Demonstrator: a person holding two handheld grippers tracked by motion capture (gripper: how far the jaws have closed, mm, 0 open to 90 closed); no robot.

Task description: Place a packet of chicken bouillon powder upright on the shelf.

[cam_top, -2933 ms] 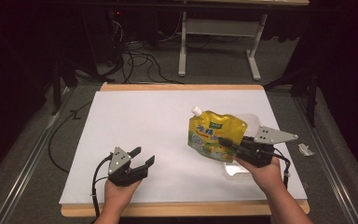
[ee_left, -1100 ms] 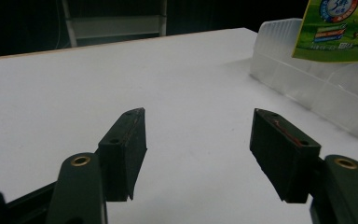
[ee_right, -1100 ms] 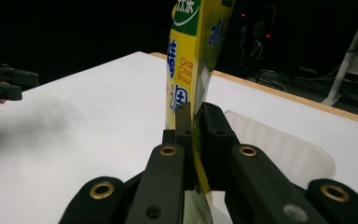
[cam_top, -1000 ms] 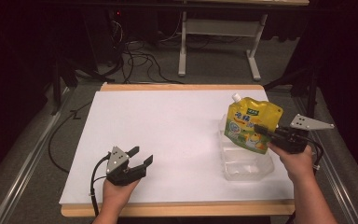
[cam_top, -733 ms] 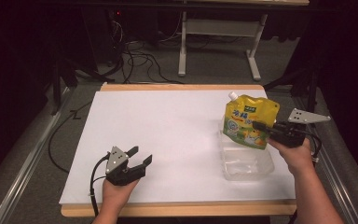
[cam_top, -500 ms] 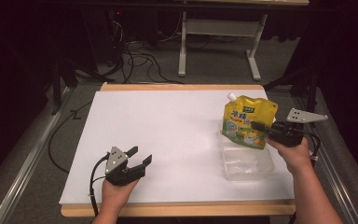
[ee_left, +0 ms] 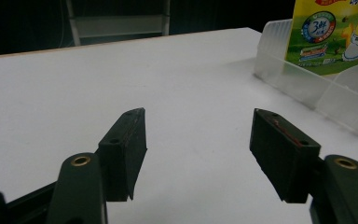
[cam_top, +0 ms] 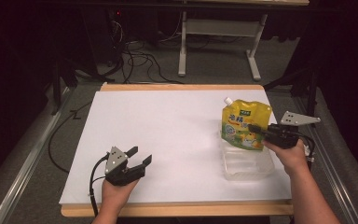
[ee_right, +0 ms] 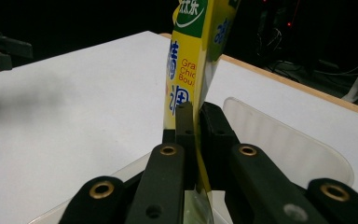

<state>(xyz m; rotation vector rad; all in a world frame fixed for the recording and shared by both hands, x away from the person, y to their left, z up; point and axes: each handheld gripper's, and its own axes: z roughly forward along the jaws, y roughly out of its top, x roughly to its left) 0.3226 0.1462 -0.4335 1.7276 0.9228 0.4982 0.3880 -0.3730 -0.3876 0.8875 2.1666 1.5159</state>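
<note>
The yellow spouted stand-up pouch (cam_top: 245,123) hung upright above the far end of the clear plastic tray (cam_top: 248,163) near the right edge of the white tabletop (cam_top: 168,130), pinched at its lower side edge by the fully closed jaws of the right gripper (cam_top: 257,130). To seat it well, the pouch probably needed lowering straight and kept vertical until its base met the tray floor (letting go sooner would risk a topple). Compared with a second ago it had sunk slightly toward the tray, while the left gripper (cam_top: 140,158) stayed near the front edge, jaws apart and empty.
</note>
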